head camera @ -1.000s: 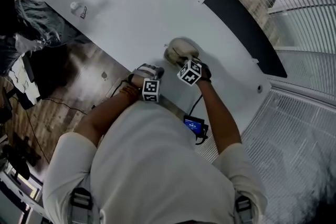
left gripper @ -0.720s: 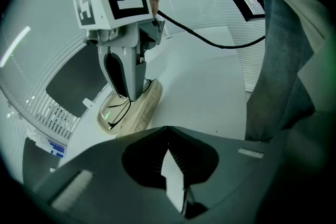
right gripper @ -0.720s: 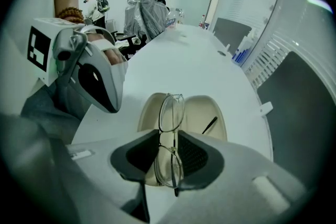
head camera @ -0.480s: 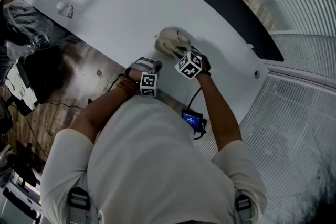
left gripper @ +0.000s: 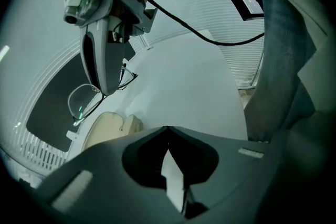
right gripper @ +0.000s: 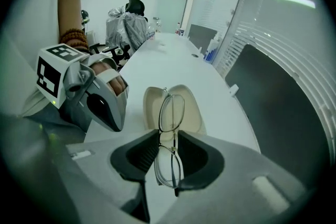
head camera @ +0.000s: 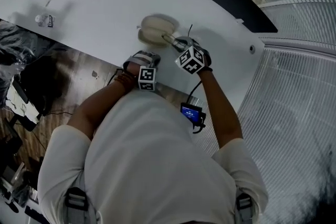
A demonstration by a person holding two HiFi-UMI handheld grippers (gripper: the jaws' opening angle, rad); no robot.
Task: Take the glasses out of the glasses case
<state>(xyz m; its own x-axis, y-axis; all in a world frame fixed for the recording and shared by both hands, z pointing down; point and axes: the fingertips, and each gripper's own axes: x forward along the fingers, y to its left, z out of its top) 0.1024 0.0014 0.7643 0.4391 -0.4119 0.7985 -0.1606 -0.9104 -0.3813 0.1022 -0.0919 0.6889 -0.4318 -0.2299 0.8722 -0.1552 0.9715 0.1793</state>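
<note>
Glasses (right gripper: 171, 113) are pinched by the right hand-held gripper (right gripper: 167, 134) over the open case (right gripper: 193, 113), to be set down next; the left hand-held gripper (left gripper: 167, 131) is closed, empty.

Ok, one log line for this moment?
right gripper: shut on glasses | glasses: clear of glasses case | glasses case: open, on table | left gripper: shut, empty

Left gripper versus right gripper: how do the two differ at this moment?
The left gripper has its jaws together; the right gripper has its jaws slightly parted around a thin frame. The left gripper carries nothing; the right gripper holds the glasses clear of the open glasses case. Both point down over the white table.
</note>
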